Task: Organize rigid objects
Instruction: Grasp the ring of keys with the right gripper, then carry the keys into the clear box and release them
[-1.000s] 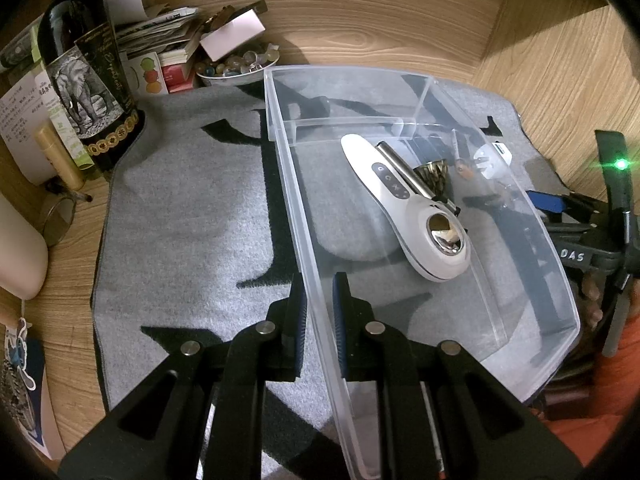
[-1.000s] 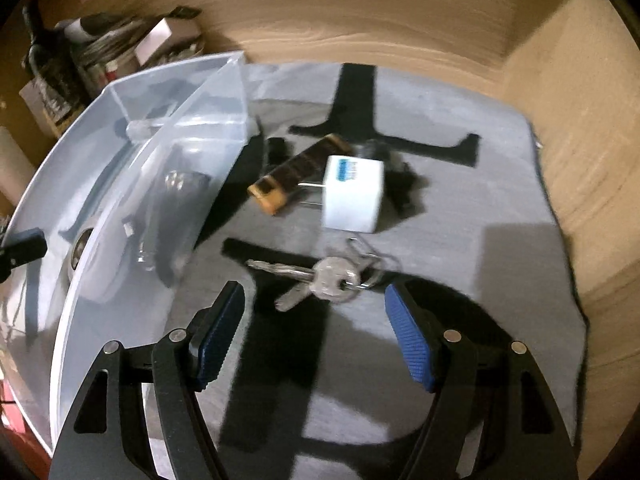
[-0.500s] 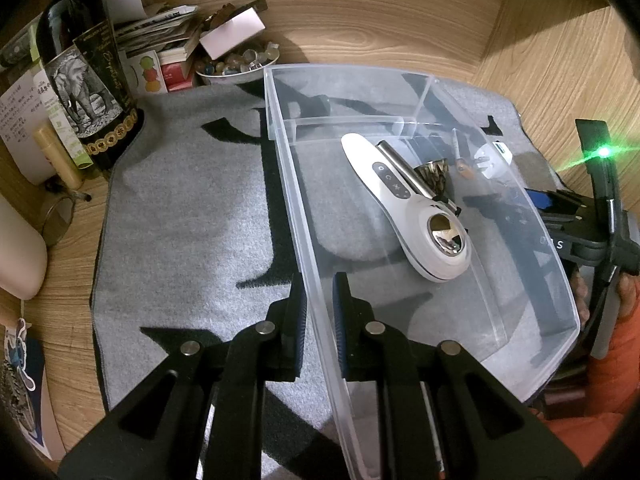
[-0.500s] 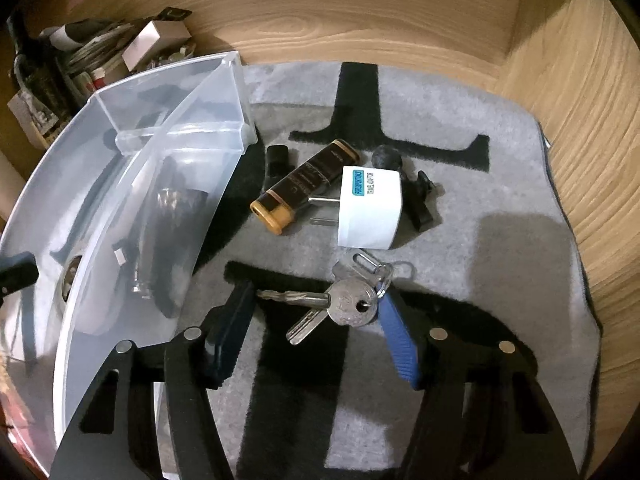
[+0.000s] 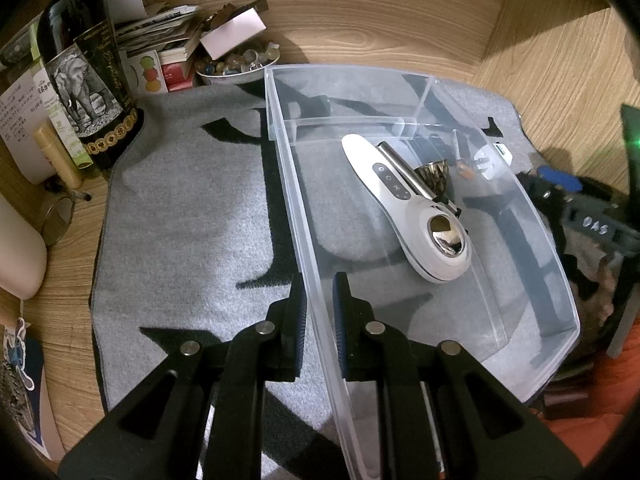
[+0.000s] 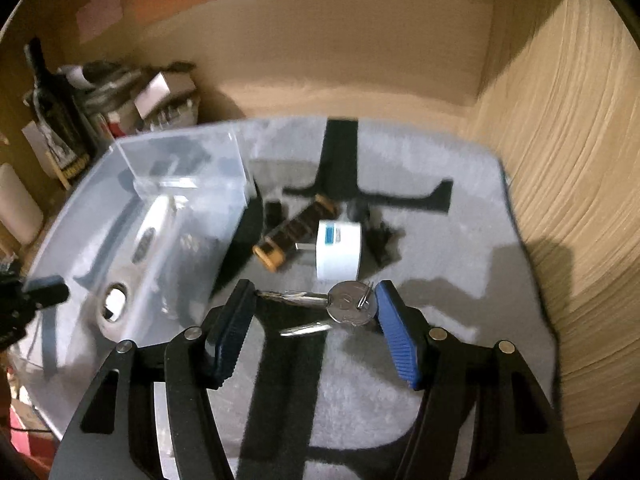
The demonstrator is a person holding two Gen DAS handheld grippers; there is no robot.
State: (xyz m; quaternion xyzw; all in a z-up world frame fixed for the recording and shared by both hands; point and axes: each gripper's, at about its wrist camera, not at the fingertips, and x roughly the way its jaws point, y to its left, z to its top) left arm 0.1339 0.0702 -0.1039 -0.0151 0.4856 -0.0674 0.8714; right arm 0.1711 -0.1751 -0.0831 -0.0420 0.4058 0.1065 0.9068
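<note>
my left gripper [image 5: 319, 300] is clamped on the long near wall of the clear plastic bin [image 5: 560, 280], one pad outside and one inside. the bin sits on the grey mat [image 5: 180, 220], toward the mat's right half. inside it a white handheld device [image 5: 404, 208] lies diagonally, with a thin metal piece beside it that i can't identify.

my right gripper [image 6: 312, 316] has just been closing and now pinches the bunch of keys [image 6: 344, 306] between its blue pads; the round key head presses against the right pad and a blade tip reaches the left one. the keys seem lifted off the mat, though the blur makes that hard to swear to. on the mat just beyond them sit a white plug adapter [image 6: 338, 250] and a dark tube with orange ends [image 6: 294, 232], just off the bin's far right corner. a dark bottle [image 5: 86, 80] stands at the desk's far left corner.
</note>
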